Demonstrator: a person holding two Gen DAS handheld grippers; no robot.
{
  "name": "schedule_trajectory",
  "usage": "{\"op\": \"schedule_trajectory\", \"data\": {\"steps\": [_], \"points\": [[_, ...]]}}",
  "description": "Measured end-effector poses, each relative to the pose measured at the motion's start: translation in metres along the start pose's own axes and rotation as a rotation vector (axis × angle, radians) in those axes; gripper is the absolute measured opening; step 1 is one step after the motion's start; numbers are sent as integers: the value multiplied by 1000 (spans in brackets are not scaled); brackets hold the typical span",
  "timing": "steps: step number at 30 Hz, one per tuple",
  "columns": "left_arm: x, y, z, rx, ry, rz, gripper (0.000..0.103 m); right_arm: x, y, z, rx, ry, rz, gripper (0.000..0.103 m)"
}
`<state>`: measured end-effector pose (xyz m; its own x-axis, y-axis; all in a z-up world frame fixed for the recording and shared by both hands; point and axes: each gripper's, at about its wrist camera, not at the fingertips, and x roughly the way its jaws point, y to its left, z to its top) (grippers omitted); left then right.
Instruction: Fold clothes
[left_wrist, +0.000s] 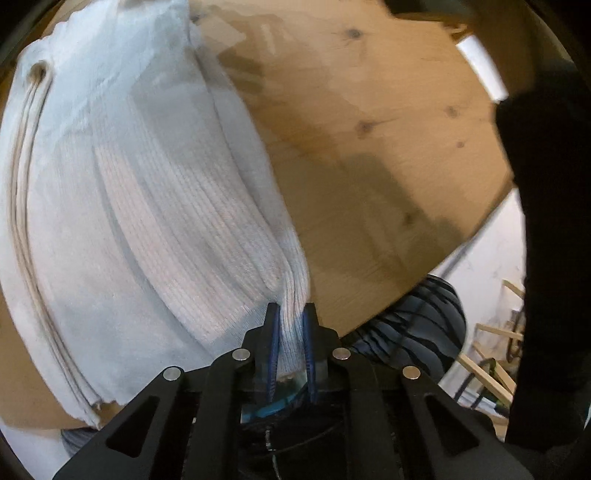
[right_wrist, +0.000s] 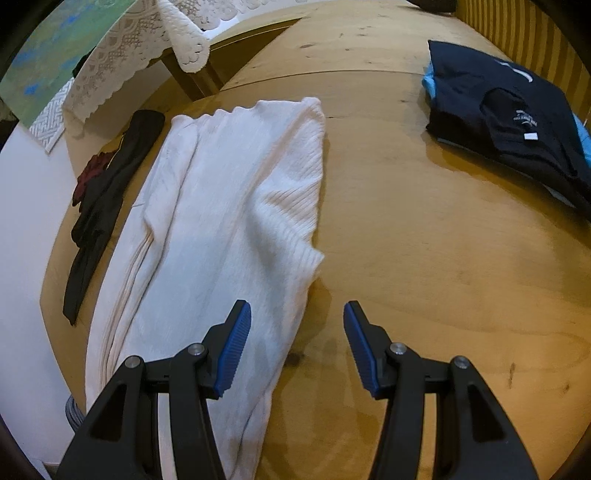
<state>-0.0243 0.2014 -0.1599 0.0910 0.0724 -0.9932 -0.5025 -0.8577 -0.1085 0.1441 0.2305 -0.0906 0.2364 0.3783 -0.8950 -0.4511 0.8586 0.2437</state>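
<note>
On a pale wooden counter (right_wrist: 424, 258) a white ribbed knit garment (right_wrist: 221, 221) lies folded lengthwise into a long strip, running from the near edge away toward the far side. The left gripper (left_wrist: 291, 314) has its 2 blue-padded jaws clenched on a bunched corner of the garment's ribbed hem, so the cloth fans out from the pinch across the wood. In the left wrist view the garment (left_wrist: 129, 203) fills the left half, with layered folded edges showing along its outer side. The right gripper (right_wrist: 297, 314) hovers over the garment's near right edge with its jaws spread wide and grasping nothing; one blue pad (right_wrist: 234, 347) sits above cloth, the other above bare wood.

To the left of the garment, near the counter's edge, lies a dark crumpled item of clothing (right_wrist: 107, 199) with a dark red patch, close beside but apart from the white knit. At the far right rests a folded stack of navy clothes (right_wrist: 498, 114) with light blue showing beneath, well apart from the garment. Beyond the counter's far left corner a white lace cloth (right_wrist: 147, 44) drapes over other furniture. A dark blurred shape (left_wrist: 546, 221) blocks the right side of the left wrist view.
</note>
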Motion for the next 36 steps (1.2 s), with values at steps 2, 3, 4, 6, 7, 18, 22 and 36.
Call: {"op": "schedule_trajectory", "data": {"steps": [2, 3, 4, 6, 7, 18, 22, 36], "points": [[-7, 9, -3, -13, -25, -51, 11, 7, -5, 4, 20, 10, 27, 52], [-11, 15, -4, -26, -39, -80, 11, 10, -6, 6, 31, 11, 44, 52], [-13, 22, -5, -35, -47, -107, 11, 13, -7, 8, 42, 12, 61, 52], [-19, 32, -8, -44, -66, -148, 11, 20, -10, 12, 60, 13, 94, 52], [-22, 38, -9, -50, -79, -174, 11, 24, -10, 14, 64, 11, 109, 52], [-34, 85, -59, -171, -212, -510, 11, 31, -10, 25, 110, -44, 155, 18], [-24, 107, -82, -236, -262, -606, 11, 20, 16, 40, 61, -10, 70, 16], [12, 192, -159, -404, -349, -745, 11, 72, 157, 85, -153, 142, -189, 16]]}}
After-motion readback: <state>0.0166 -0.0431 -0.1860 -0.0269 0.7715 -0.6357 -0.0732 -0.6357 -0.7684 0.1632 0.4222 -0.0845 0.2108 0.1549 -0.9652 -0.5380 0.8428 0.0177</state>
